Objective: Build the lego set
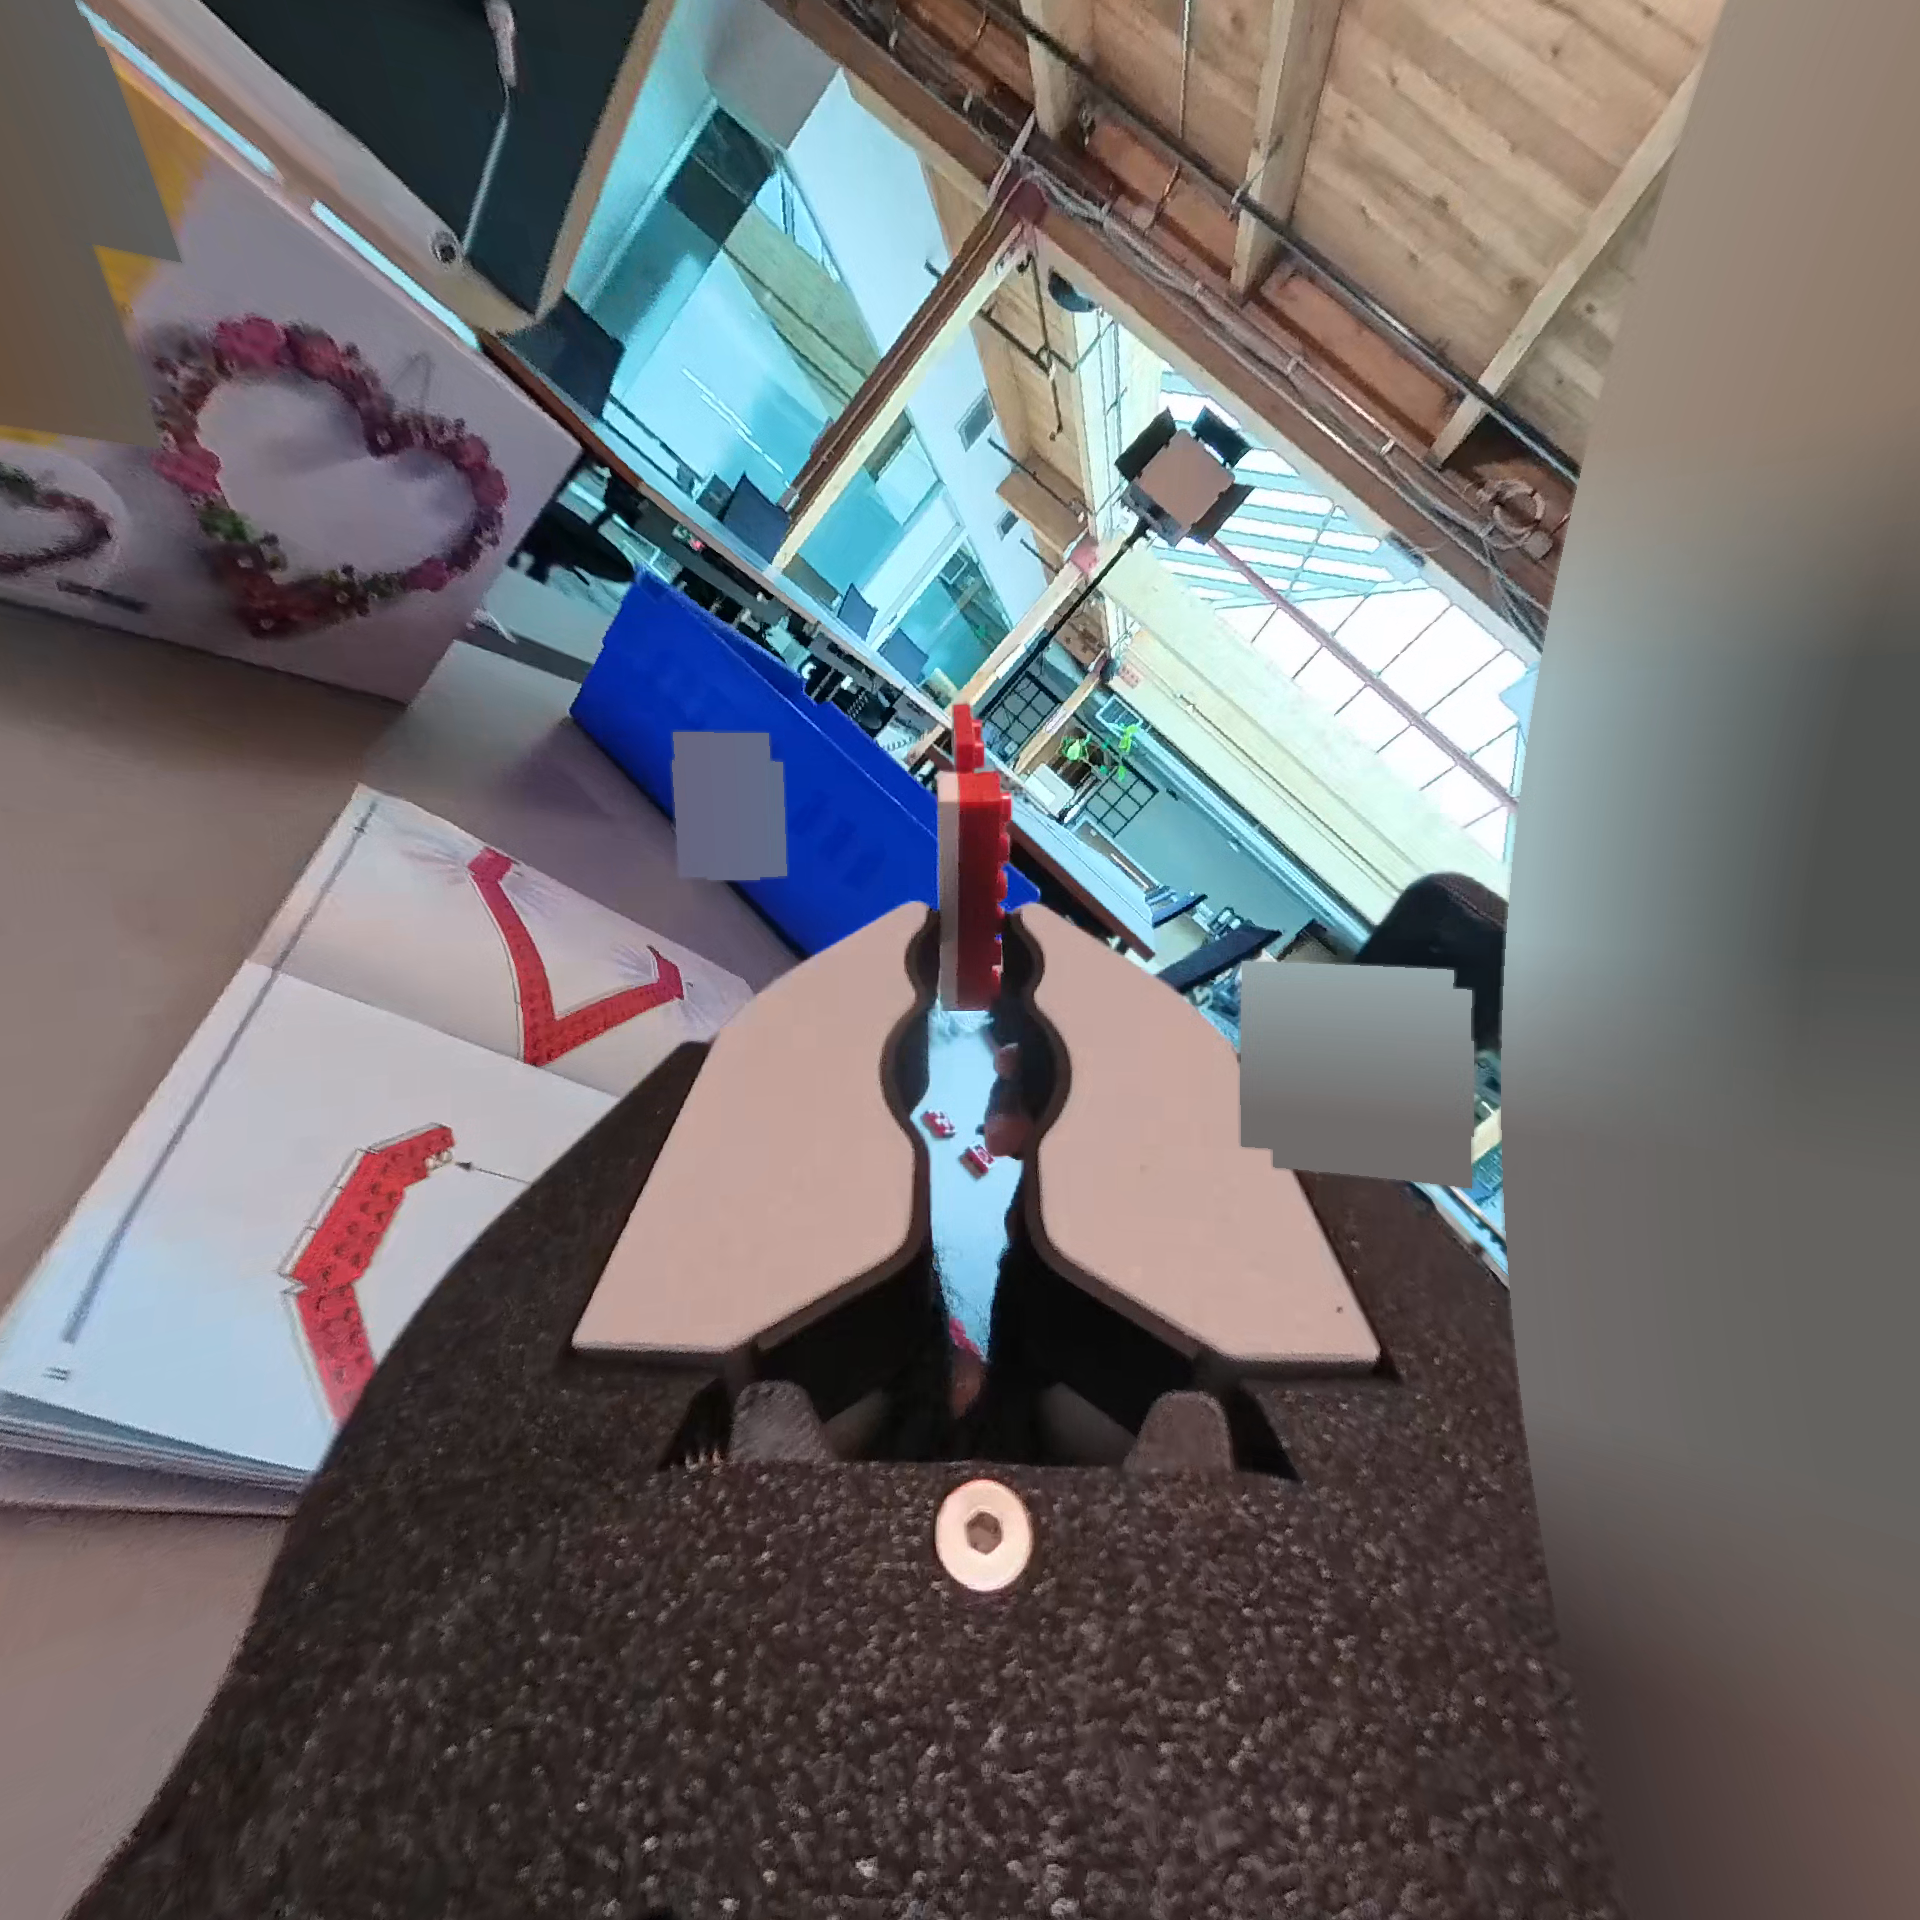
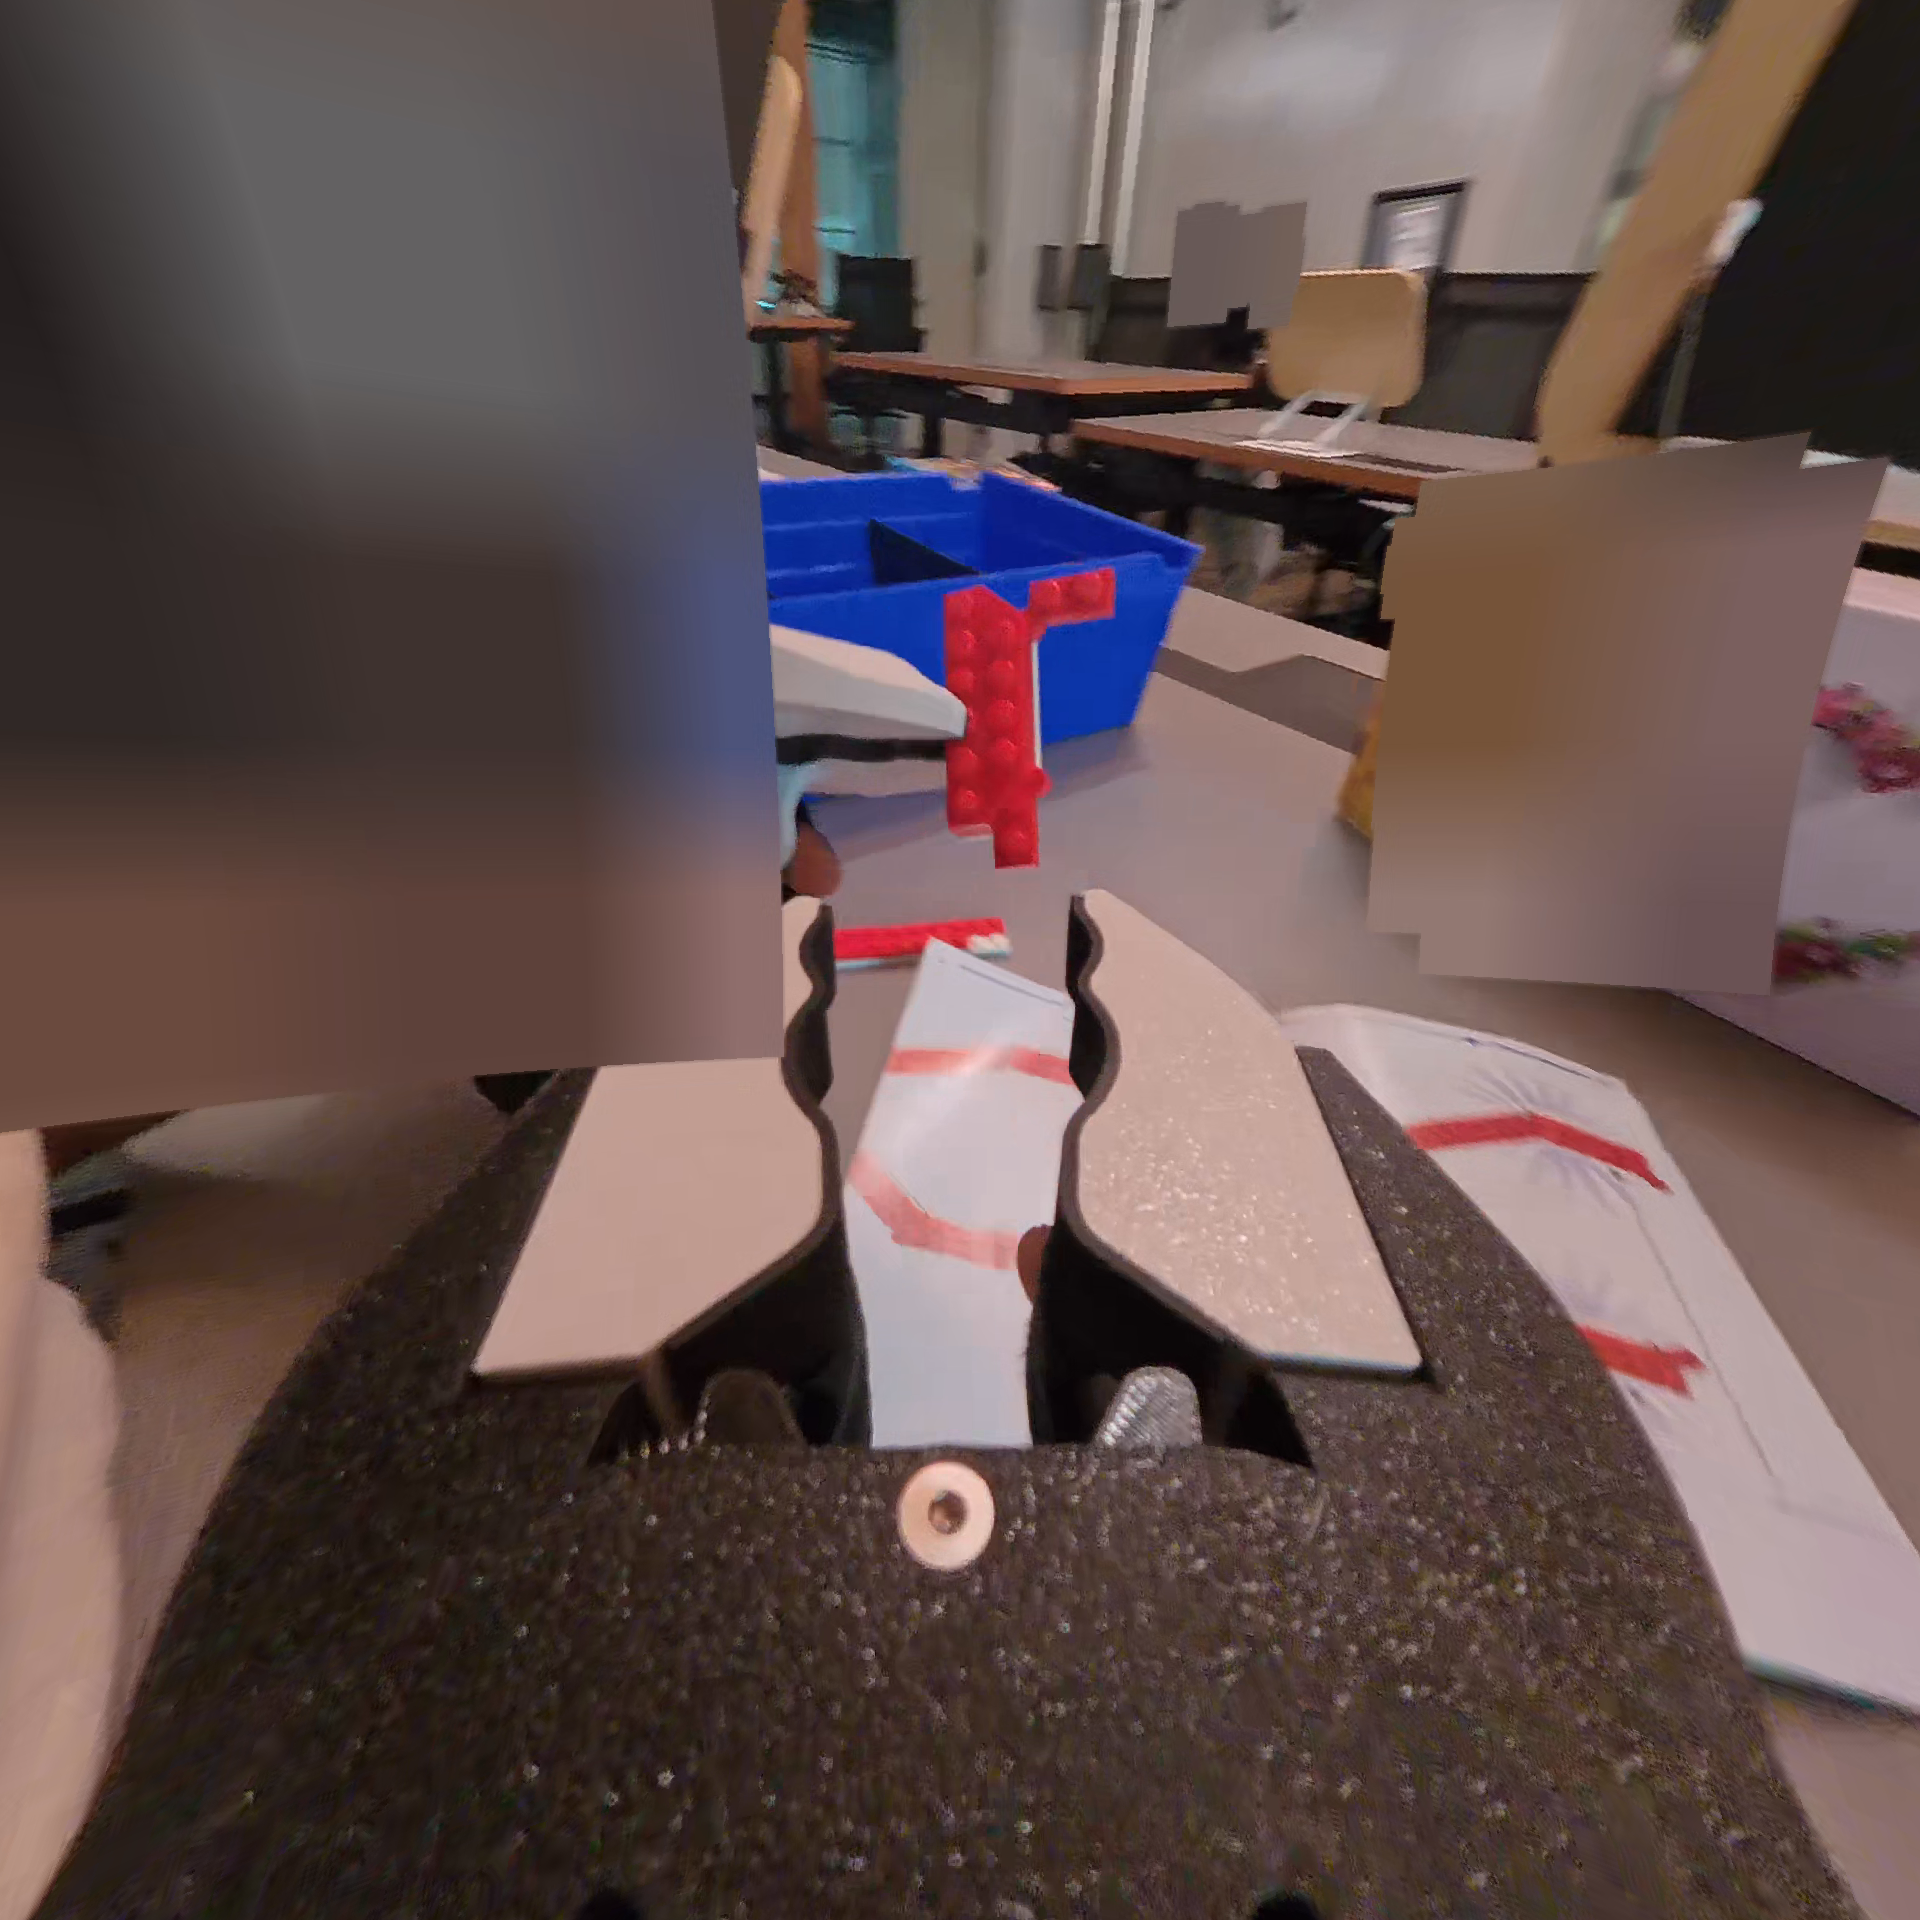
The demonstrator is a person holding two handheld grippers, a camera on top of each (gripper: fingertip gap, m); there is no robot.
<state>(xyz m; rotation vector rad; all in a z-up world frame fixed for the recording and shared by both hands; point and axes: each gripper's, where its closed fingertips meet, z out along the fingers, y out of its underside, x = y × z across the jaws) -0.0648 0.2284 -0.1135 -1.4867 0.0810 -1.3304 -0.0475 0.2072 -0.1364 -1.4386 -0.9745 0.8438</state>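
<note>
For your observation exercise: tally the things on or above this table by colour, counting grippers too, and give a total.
Red: 2, the held lego assembly and the loose lego plate
Blue: 1, the bin
White: 2, the instruction booklet and the set box
Black: 2, the left gripper and the right gripper
Total: 7

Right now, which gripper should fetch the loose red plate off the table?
Right. The right gripper is open and empty, with the loose red plate just beyond its fingers. The left gripper is shut on the red assembly.
</note>
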